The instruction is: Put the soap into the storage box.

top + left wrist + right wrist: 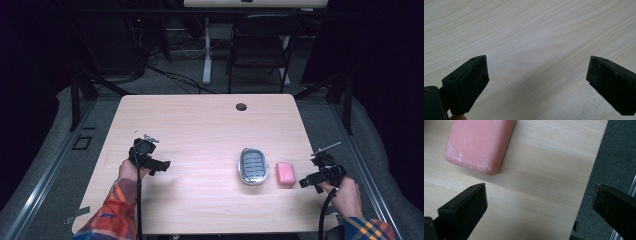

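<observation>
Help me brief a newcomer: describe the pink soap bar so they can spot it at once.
On the pale wooden table, look to the right side, near the right tongs. There the pink soap bar lies flat beside a grey oval soap dish, apart from it. It is the one pink, solid block with rounded corners; the dish is slotted and metallic.

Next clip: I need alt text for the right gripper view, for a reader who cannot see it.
A pink soap bar lies on a light wood table, just ahead of the open right gripper, whose two black jaws stand wide apart with nothing between them. The table's edge runs down the right side, with dark grey floor beyond it.
</observation>
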Action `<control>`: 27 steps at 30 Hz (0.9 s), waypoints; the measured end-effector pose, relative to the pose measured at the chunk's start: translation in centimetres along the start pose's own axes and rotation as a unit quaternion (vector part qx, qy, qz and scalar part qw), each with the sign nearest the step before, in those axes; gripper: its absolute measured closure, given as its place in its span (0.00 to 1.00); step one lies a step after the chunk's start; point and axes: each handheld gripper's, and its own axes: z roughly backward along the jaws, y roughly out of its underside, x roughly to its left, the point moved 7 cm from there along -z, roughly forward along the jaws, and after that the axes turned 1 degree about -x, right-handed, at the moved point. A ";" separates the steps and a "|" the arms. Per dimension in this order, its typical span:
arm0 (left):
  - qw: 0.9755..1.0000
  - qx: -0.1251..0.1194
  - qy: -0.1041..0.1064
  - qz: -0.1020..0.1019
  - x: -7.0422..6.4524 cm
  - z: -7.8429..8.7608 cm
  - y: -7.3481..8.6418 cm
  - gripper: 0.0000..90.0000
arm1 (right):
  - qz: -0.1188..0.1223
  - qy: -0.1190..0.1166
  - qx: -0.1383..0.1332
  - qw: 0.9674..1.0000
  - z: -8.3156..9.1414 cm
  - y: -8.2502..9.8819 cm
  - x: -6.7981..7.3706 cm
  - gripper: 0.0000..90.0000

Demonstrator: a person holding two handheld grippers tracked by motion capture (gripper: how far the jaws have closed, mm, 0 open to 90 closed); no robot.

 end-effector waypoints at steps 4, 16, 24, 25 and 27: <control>1.000 0.000 0.001 0.000 0.0 0.0 0.0 0.04 | -0.005 -0.010 -0.005 1.000 0.2 -0.2 0.1 0.00; 1.000 0.000 0.000 -0.003 -0.1 -0.1 0.0 0.04 | 0.003 -0.011 -0.036 0.999 2.3 -1.1 1.0 0.00; 1.000 0.000 0.001 -0.004 -0.1 -0.1 0.0 0.04 | 0.026 -0.011 -0.041 0.999 3.0 -1.7 2.4 0.00; 1.000 0.000 0.001 -0.004 -0.1 -0.1 0.0 0.04 | 0.028 -0.011 -0.040 0.999 3.0 -1.8 2.5 0.00; 1.000 0.000 0.002 -0.005 -0.1 -0.1 0.0 0.04 | 0.033 -0.011 -0.039 0.999 3.0 -2.0 2.8 0.00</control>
